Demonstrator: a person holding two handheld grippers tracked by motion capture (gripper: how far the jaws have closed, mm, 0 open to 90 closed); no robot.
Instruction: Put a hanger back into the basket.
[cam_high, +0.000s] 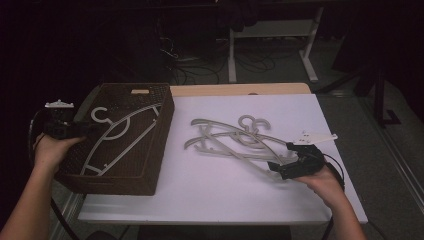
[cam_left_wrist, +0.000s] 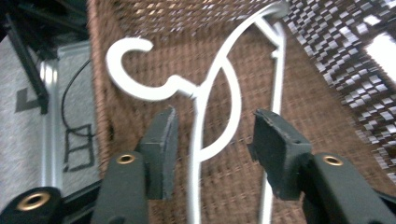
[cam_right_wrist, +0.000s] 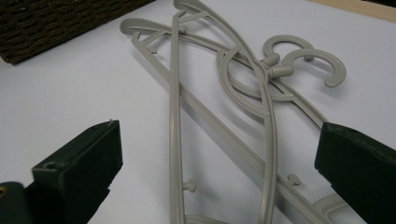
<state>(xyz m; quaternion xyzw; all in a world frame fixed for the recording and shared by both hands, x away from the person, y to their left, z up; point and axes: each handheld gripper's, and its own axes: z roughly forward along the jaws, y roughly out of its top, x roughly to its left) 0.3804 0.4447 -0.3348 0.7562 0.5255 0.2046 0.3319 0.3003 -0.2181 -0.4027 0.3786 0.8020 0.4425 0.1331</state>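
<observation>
Right gripper view places the right hand-held gripper low over the white surface with its jaws spread wide and nothing pressed between them; the long bars of the grey hanger pile run straight up between the two pads, away from the camera, with the hooks at the far end. Taking the brown basket as landmark, the pile lies just to its right in the high view, apart from its wall, with its long axis running from beside the basket down toward the right hand-held gripper, which sits at the pile's end farthest from the basket. The right hand is therefore the nearer one for the next pick. The left hand-held gripper hangs over the basket's left side, jaws half apart, pads clear of the white hanger that lies flat on the basket floor. No pad is seen pressing on that hanger, so it is judged released. Open surface remains in front of the pile and to its right; the basket's right wall is the one edge to clear on transfer.
</observation>
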